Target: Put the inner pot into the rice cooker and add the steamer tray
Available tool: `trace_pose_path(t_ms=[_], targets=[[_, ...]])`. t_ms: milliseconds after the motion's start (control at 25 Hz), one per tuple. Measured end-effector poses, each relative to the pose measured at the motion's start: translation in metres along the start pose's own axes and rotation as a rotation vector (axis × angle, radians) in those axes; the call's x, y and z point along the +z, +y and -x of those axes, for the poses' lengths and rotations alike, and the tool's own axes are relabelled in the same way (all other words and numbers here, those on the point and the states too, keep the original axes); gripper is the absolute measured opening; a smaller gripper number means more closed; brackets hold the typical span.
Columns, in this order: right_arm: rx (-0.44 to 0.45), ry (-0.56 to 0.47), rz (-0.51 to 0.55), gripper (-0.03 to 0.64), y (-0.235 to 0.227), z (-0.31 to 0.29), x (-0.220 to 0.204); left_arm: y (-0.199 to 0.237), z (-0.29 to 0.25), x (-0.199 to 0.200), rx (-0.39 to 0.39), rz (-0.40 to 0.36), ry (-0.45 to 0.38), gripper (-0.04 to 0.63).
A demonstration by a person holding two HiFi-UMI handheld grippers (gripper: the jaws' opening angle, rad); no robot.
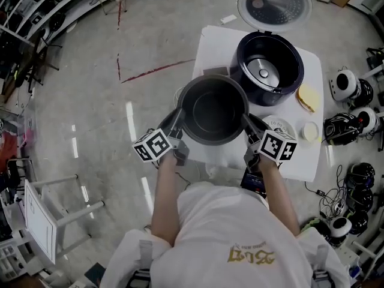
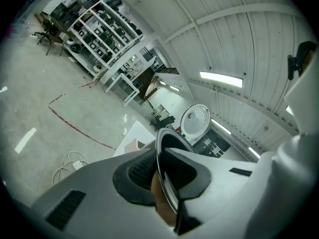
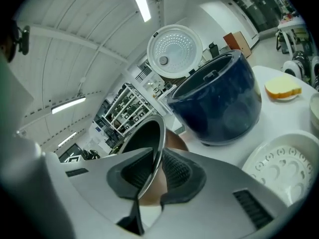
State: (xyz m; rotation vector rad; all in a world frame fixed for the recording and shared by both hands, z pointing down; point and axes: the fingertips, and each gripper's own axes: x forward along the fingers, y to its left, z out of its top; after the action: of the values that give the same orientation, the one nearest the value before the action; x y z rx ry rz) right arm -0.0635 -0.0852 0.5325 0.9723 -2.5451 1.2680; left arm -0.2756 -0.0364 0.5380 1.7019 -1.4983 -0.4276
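The dark inner pot (image 1: pixel 213 110) hangs in the air over the front part of the white table (image 1: pixel 213 41), empty inside. My left gripper (image 1: pixel 178 122) is shut on its left rim, and my right gripper (image 1: pixel 249 125) is shut on its right rim. The left gripper view shows the thin rim (image 2: pixel 167 183) pinched between the ribbed pads; so does the right gripper view, at the rim (image 3: pixel 149 176). Behind the pot stands the dark blue rice cooker (image 1: pixel 268 68) with its lid (image 1: pixel 274 3) raised. The white steamer tray (image 3: pixel 279 168) lies on the table by my right gripper.
A yellowish item on a small dish (image 1: pixel 308 98) and a small white cup (image 1: pixel 311 131) sit at the table's right edge. Black and white headsets (image 1: pixel 348 125) and cables crowd the floor at the right. A white frame (image 1: pixel 54 212) stands on the floor at the left.
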Motion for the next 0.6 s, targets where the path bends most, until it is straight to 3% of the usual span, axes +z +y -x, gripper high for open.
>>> trace_pose_path(t_ms=[320, 600], targets=[[0.09, -0.048, 0.039, 0.061, 0.048, -0.012, 0.028, -0.007, 0.022, 0.042, -0.034, 0.021, -0.1, 0.06], [0.145, -0.09, 0.076, 0.06, 0.071, -0.005, 0.053, -0.031, 0.03, 0.07, -0.061, -0.028, -0.151, 0.06]])
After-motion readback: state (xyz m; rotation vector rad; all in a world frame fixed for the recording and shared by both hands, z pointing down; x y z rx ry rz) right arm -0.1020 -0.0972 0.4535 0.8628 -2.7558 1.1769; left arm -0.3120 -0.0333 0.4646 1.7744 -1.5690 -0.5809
